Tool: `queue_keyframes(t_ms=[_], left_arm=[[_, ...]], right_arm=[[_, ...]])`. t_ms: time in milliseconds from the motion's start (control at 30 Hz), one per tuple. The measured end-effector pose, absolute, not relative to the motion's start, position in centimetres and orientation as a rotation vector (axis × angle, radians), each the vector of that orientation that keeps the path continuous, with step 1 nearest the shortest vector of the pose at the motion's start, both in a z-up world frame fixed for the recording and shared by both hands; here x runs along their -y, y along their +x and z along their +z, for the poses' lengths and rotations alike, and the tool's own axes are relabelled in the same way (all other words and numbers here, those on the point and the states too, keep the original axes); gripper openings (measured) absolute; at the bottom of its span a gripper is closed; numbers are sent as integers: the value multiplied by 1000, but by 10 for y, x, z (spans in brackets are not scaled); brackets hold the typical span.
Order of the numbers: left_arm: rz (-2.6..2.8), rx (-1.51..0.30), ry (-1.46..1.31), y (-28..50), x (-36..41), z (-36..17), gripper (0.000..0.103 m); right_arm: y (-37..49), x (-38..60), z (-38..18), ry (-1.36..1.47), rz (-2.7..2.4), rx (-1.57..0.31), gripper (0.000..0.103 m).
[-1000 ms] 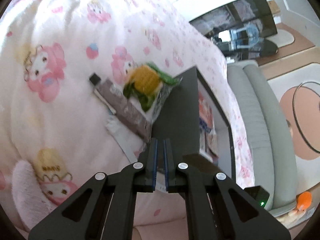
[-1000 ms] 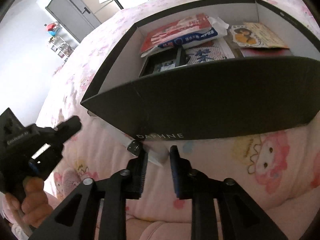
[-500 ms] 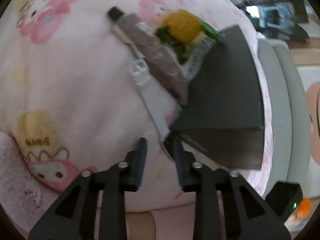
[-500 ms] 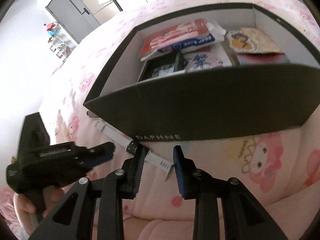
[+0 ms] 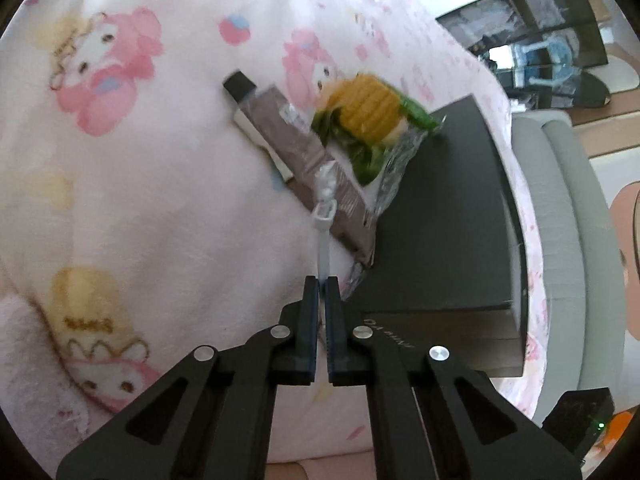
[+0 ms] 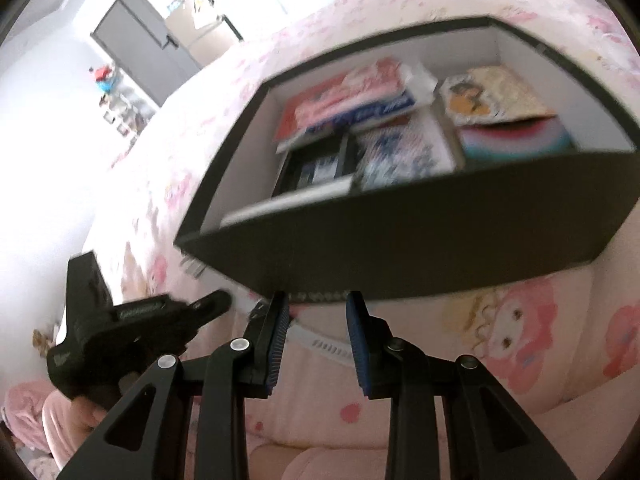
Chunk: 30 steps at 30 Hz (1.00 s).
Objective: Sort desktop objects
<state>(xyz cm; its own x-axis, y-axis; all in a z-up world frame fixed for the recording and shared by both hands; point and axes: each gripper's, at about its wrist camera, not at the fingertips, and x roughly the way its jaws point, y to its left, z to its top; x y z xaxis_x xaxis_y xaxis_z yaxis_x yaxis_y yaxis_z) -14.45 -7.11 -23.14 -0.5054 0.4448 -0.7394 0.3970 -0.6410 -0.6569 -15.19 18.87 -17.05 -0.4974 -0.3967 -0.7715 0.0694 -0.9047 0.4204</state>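
My left gripper (image 5: 322, 282) is shut on the near end of a white strap (image 5: 325, 216), which rises edge-on from the fingertips off the pink blanket. Behind the strap lie a brown tube with a black cap (image 5: 296, 148) and a yellow corn toy in a clear bag (image 5: 368, 108), both against the black box (image 5: 440, 220). In the right wrist view the open box (image 6: 400, 240) holds several packets and cards. My right gripper (image 6: 317, 298) is open just before its front wall, over the white strap (image 6: 320, 343), with nothing touching its pads. The left gripper (image 6: 220, 300) reaches in from the left.
A pink cartoon-print blanket (image 5: 140, 200) covers the whole surface. A grey sofa (image 5: 560, 200) runs along the right edge. A person's hand (image 6: 88, 408) holds the left gripper's handle. A grey door (image 6: 140, 48) stands far behind.
My left gripper opened, sank to the white strap and shut on its near end. The strap has turned from flat to edge-on. My right gripper stays open in place.
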Motion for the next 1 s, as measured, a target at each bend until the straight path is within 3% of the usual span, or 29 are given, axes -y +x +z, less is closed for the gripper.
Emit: queue_keyframes(t_ms=[333,433,500,633,700,733,767,1000], left_arm=[[2544,1331,-1527,-132,86,-221,2],[2437,1443,-1607,-135,91,-241,26],[2313,1529,-1610,-137,89,-252,26],[2342,1482,-1596,-145,82,-250,32],[2368,1399,-1656,-151,76,-252,31],[2399,1338,-1682,-152,75,-251,14],[2428,1287,-1686,-151,73,-247,6],[2708,1105,-1375,-112,87,-165,1]], right_arm=[[-151,-182,-177,1442,-2415,465,26],[-154,-179,-182,1466,-2405,459,26],[-154,-179,-182,1471,-2398,455,26],[-155,-177,-188,1511,-2390,437,26],[-158,-176,-193,1544,-2383,442,26],[-159,-177,-196,1561,-2375,448,26],[-159,-177,-198,1572,-2368,454,26],[-156,-179,-194,1551,-2351,484,26]])
